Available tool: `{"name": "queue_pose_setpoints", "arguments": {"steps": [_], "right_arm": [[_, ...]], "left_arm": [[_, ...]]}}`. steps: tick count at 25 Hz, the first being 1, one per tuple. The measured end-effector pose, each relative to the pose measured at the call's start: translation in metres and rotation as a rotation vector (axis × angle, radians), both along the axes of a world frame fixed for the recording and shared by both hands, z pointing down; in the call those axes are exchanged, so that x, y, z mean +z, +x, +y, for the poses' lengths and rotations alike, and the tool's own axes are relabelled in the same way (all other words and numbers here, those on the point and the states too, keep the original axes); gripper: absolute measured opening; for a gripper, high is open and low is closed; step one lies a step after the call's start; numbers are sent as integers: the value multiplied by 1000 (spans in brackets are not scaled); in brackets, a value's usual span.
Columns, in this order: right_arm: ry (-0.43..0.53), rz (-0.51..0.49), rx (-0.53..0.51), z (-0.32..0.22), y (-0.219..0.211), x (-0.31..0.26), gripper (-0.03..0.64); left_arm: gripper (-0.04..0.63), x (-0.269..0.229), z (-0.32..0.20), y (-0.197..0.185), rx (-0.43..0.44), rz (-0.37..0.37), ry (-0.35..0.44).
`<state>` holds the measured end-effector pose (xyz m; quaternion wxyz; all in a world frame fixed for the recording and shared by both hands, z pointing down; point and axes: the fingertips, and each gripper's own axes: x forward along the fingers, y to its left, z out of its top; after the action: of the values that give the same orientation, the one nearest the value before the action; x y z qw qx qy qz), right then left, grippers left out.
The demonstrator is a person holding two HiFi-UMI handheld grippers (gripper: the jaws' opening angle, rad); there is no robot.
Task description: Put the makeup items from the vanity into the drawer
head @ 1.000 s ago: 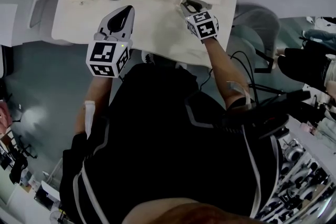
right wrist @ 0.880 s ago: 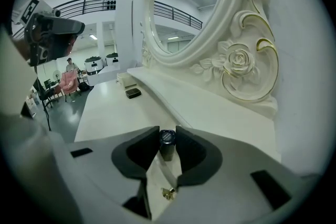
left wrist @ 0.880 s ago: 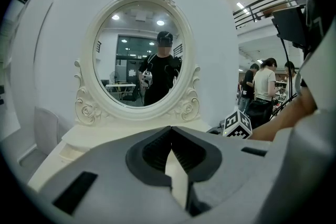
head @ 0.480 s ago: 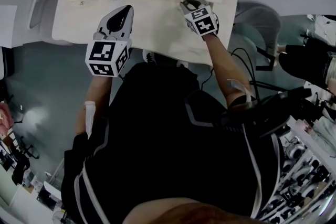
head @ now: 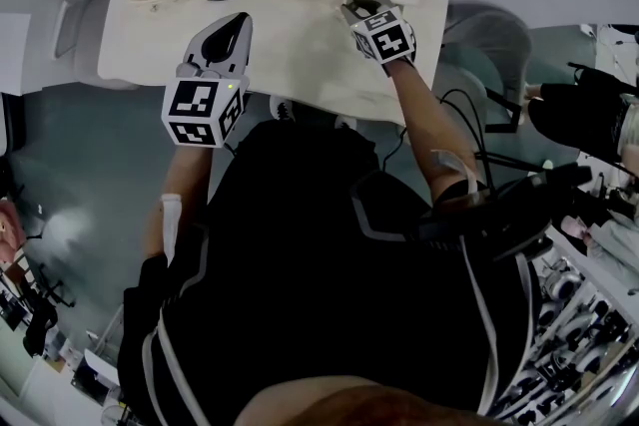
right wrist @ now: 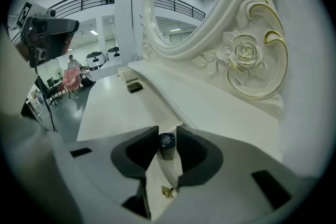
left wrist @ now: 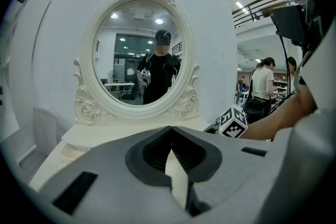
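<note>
The dark pads (right wrist: 142, 153) of the right gripper (right wrist: 167, 139) sit flush against both sides of a small dark-capped bottle (right wrist: 167, 144), which stands upright between the jaw tips. The jaws have just been easing wider around it. The bottle is at the foot of the mirror (right wrist: 241, 55), below the ledge under its rose scroll. Directly beneath it, closer to the gripper's body, is a pale panel with a gold knob (right wrist: 167, 191), apparently the front of the drawer. It cannot be told whether the bottle's base already rests inside.

Judged from this, the step in hand is setting the bottle down. It would go best if the jaws parted evenly only once the base is bearing on the drawer floor. The gripper should then back out straight along its own line, so neither pad drags the cap and tips it, and should stay clear of the ledge under the mirror.

Farther out, a flat dark compact (right wrist: 134, 87) lies on the vanity top (right wrist: 110, 107) toward the mirror's other side, well apart from the bottle. The left gripper (left wrist: 170, 128) hangs before the middle of the mirror with its fingertips pressed together and nothing between them.
</note>
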<state>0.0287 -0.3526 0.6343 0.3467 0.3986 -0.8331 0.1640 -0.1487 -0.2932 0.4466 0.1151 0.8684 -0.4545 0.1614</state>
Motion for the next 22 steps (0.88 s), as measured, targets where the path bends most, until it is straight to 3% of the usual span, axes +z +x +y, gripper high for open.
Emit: {"name": "queue_pose_setpoints", "arguments": {"steps": [12,22], "right_arm": [[37,-54,7,5,2,-33,166],[231,-186,78,10,23,-152,160]], "left_arm": [[5,-8,-2,11,33,16,24],[3,-47,-15,48,140,79,121]]}}
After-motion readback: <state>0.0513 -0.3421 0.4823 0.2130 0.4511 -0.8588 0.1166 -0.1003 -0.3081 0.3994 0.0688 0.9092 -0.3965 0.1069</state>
